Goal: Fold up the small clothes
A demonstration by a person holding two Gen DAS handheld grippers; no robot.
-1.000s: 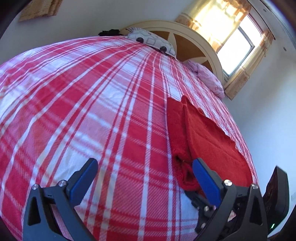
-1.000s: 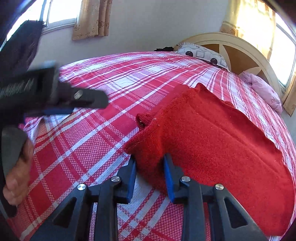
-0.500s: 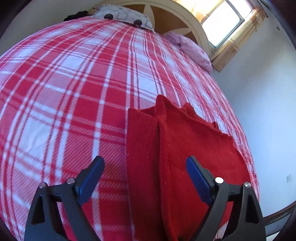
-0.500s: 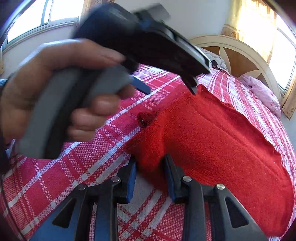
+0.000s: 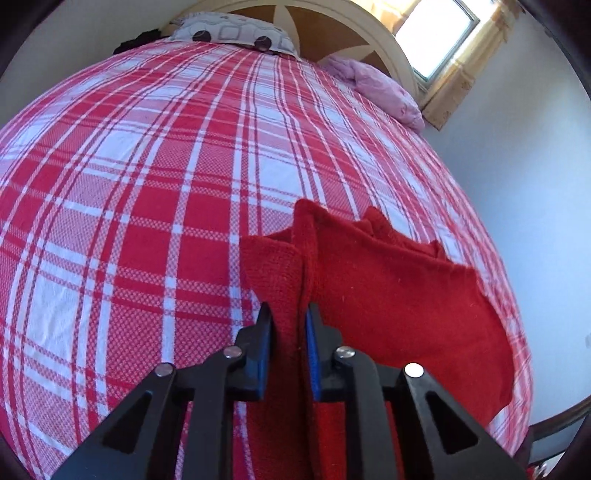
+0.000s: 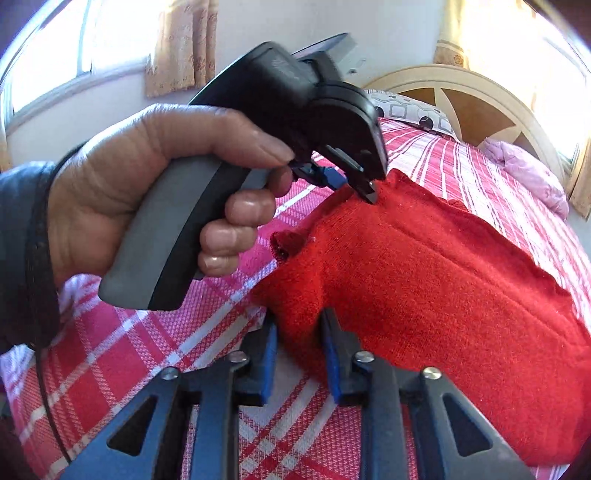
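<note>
A red knit garment [image 5: 399, 295] lies folded on the red-and-white plaid bedcover [image 5: 147, 184], near the bed's right edge. My left gripper [image 5: 288, 328] is over its left side. The jaws are closing, and a raised lengthwise fold of the knit is pinched between the blue pads. In the right wrist view the red garment [image 6: 443, 277] fills the right half. My right gripper [image 6: 301, 328] is also closing, with the near left corner squeezed between its pads. Further back, a hand [image 6: 147, 192] holds the left gripper [image 6: 360, 184], whose tips dig into the garment's far left edge.
A patterned pillow [image 5: 232, 31] and a lilac pillow [image 5: 380, 88] lie by the cream headboard [image 5: 391, 48]. The bed's right edge drops off just past the garment, with a pale wall [image 5: 517, 166] beyond. Plaid cover [image 6: 110, 350] stretches out to the left.
The left gripper swung right across the bed onto the garment, and its jaws went from wide apart to pinched on the fold. The right gripper stayed put and tightened on the corner.
</note>
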